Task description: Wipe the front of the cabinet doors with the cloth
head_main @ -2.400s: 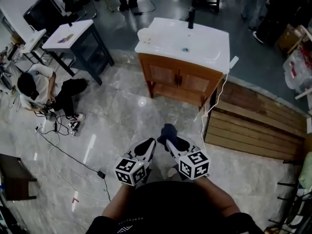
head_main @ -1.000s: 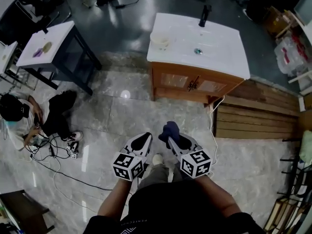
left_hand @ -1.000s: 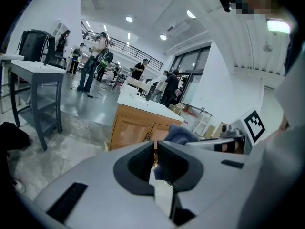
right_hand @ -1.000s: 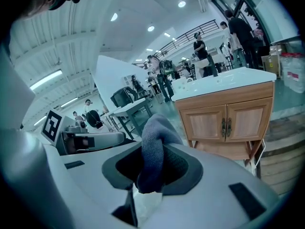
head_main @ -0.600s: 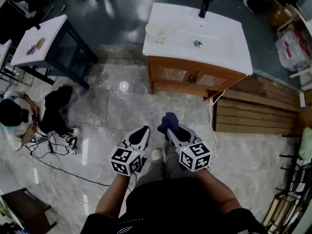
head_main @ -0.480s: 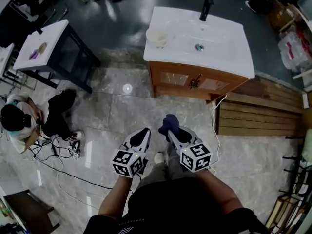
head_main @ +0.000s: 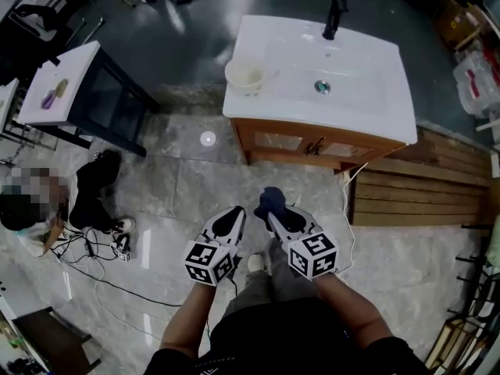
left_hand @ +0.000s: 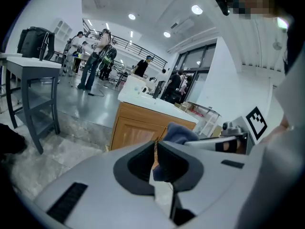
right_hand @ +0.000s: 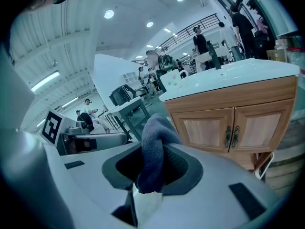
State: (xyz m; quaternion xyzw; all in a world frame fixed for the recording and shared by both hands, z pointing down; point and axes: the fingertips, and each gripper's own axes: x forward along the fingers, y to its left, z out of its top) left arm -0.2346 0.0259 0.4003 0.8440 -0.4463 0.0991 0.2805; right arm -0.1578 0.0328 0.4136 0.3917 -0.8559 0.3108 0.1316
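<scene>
A wooden vanity cabinet with two doors (head_main: 316, 144) (right_hand: 233, 128) (left_hand: 136, 130) stands ahead under a white sink top (head_main: 328, 69). A dark blue cloth (head_main: 269, 200) (right_hand: 153, 151) is pinched in my right gripper (head_main: 273, 211) (right_hand: 151, 173), whose jaws are shut on it; the cloth bulges up past the tips. My left gripper (head_main: 232, 217) (left_hand: 156, 151) is beside it with its jaws shut and nothing between them. Both grippers hang over the floor, well short of the cabinet doors.
A cream bowl (head_main: 244, 76) and a black tap (head_main: 334, 18) are on the sink top. A wooden pallet (head_main: 414, 201) lies right of the cabinet, with a white cable (head_main: 346, 209) alongside. A dark-framed white table (head_main: 74, 92) stands left. A person (head_main: 47, 209) sits on the floor among cables.
The view has drawn nearer to the cabinet, which now sits larger and lower in the head view. Both grippers keep their pose, the cloth still held in the right one.
</scene>
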